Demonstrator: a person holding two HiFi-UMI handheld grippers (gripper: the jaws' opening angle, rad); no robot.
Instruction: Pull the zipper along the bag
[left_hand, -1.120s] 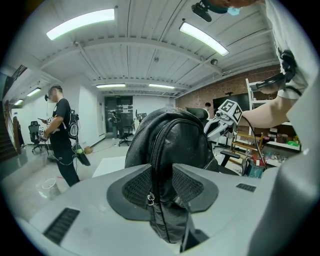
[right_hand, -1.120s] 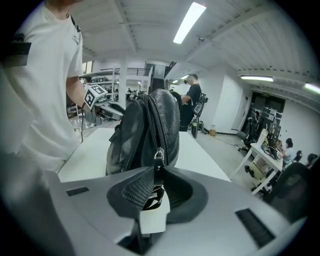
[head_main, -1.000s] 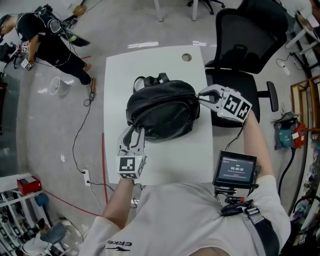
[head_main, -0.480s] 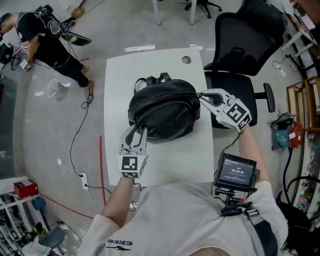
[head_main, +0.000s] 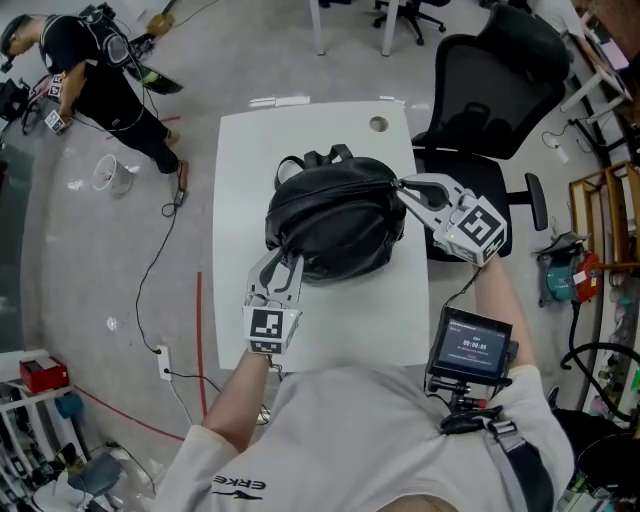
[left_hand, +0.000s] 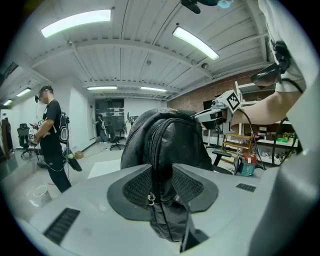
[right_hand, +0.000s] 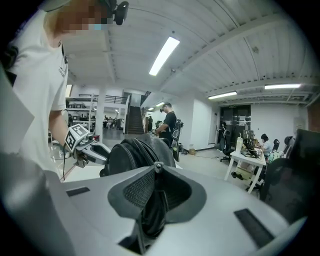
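A black leather backpack (head_main: 335, 215) lies on the white table (head_main: 330, 320). My left gripper (head_main: 283, 264) is shut on the bag's near left end. In the left gripper view the pads (left_hand: 135, 187) pinch the bag's seam (left_hand: 167, 150) beside the zipper line, and a small metal zipper pull (left_hand: 149, 198) hangs between them. My right gripper (head_main: 401, 187) is at the bag's right side. Its jaws have just been closing and are shut on a black zipper pull tab (right_hand: 152, 200), which has a metal piece at its top.
A black office chair (head_main: 480, 90) stands close to the table's right edge. The table has a cable hole (head_main: 378, 124) at the far side. A person (head_main: 100, 70) stands on the floor at the far left. A small screen (head_main: 470, 345) hangs near my right arm.
My right gripper has risen a little and tilted at the bag's right side, still on the pull tab. The left gripper has kept its grip in place.
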